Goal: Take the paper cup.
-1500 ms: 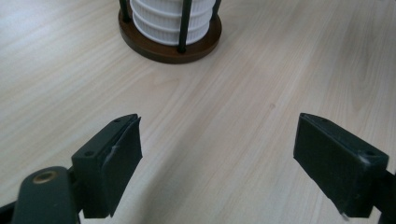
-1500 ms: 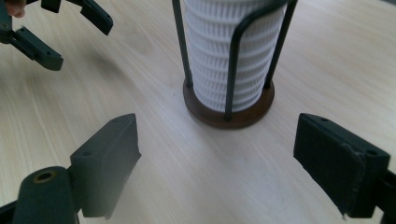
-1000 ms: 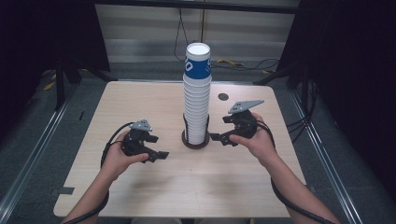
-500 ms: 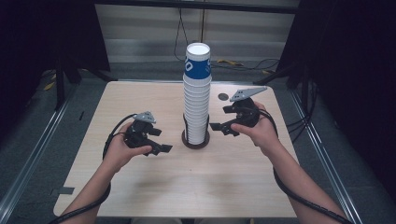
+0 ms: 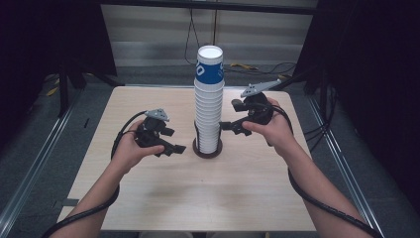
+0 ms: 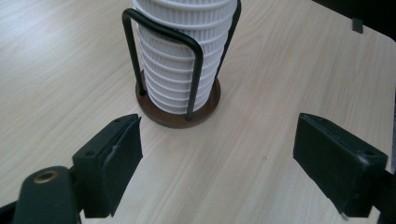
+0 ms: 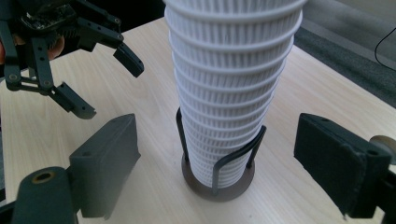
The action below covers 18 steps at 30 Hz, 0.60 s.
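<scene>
Cup stack (image 5: 208, 106) stands upright in a wire holder (image 5: 207, 146) mid tabletop (image 5: 148, 193). Left tool (image 5: 179, 148) just left of the stack near its base, jaws wide, holding nothing. Right tool (image 5: 225, 126) just right of the stack, higher up, jaws wide, holding nothing

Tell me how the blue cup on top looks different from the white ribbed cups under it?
The blue paper cup crowns the stack with its whole side showing, while each of the white ribbed cups shows just a narrow rim band. The blue cup is smooth and printed, while the white ones are ridged and plain. All are nested upright in one tower held by the black wire holder on a round brown base.
</scene>
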Tool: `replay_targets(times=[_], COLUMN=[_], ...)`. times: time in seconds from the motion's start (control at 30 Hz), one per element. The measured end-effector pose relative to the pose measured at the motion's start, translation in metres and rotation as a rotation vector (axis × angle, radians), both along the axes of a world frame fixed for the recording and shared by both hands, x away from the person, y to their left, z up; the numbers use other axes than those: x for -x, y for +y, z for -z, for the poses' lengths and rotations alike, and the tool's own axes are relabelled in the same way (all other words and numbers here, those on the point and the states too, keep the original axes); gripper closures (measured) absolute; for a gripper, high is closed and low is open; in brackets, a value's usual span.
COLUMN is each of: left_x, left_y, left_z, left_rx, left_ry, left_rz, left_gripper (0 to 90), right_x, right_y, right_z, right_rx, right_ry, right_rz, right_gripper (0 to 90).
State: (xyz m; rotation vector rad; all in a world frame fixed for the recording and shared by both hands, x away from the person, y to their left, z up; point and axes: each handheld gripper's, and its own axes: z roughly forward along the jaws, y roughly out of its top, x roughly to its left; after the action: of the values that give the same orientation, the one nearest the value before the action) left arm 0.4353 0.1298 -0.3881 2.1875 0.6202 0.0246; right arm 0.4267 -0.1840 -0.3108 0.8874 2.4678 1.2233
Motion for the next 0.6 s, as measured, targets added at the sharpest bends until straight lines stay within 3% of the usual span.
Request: replay_targets(times=[0.2, 0.6], left_x=[-0.003, -0.011], left_y=[-0.001, -0.006], left_z=[-0.008, -0.018], left_rx=[0.001, 0.002], left_ry=[-0.013, -0.013], left_rz=[0.004, 0.004], left_gripper=[15.3, 15.3], right_x=[-0.004, -0.014], right_y=[0.003, 0.005], right_z=[-0.009, -0.029], right_rx=[0.01, -0.015], right_ry=[-0.013, -0.025], right_rz=[-0.001, 0.011], right_gripper=[13.1, 13.0])
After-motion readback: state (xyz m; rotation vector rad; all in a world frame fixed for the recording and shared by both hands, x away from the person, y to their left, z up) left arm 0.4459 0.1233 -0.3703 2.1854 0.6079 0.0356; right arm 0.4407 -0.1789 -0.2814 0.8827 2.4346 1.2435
